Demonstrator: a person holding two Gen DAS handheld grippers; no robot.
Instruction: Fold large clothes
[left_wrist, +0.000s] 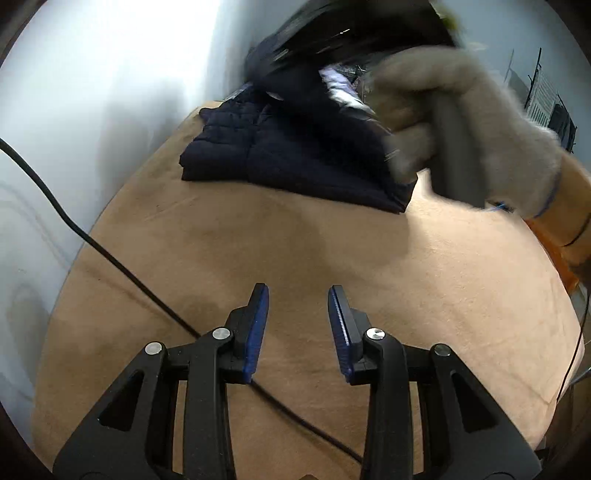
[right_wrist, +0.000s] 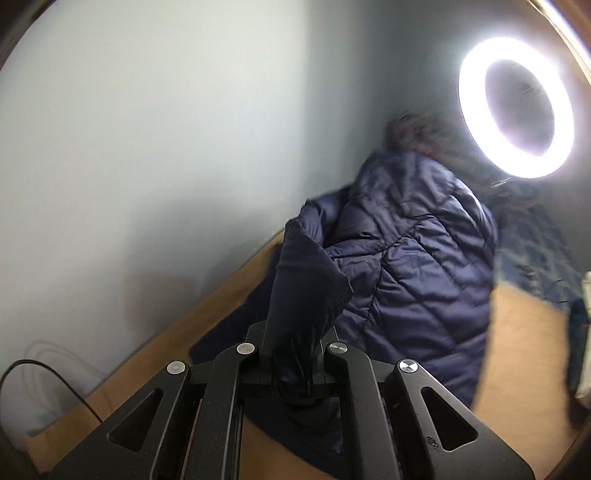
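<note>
Hauling the navy puffer jacket (right_wrist: 406, 258) up off the tan counter (left_wrist: 295, 240) by a pinch of fabric in the clamped right claw (right_wrist: 293, 369), left claw (left_wrist: 298, 325) wide open and empty below, so slick nylon could easily slip out, wrecking the fold.

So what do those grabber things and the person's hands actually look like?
The left gripper is a black plastic linkage with silver rivets and ridged blue pads lining its fingers. The right gripper has the same black frame and rivets. The person's right hand wears a fuzzy grey-beige glove with a blue-edged cuff.
</note>
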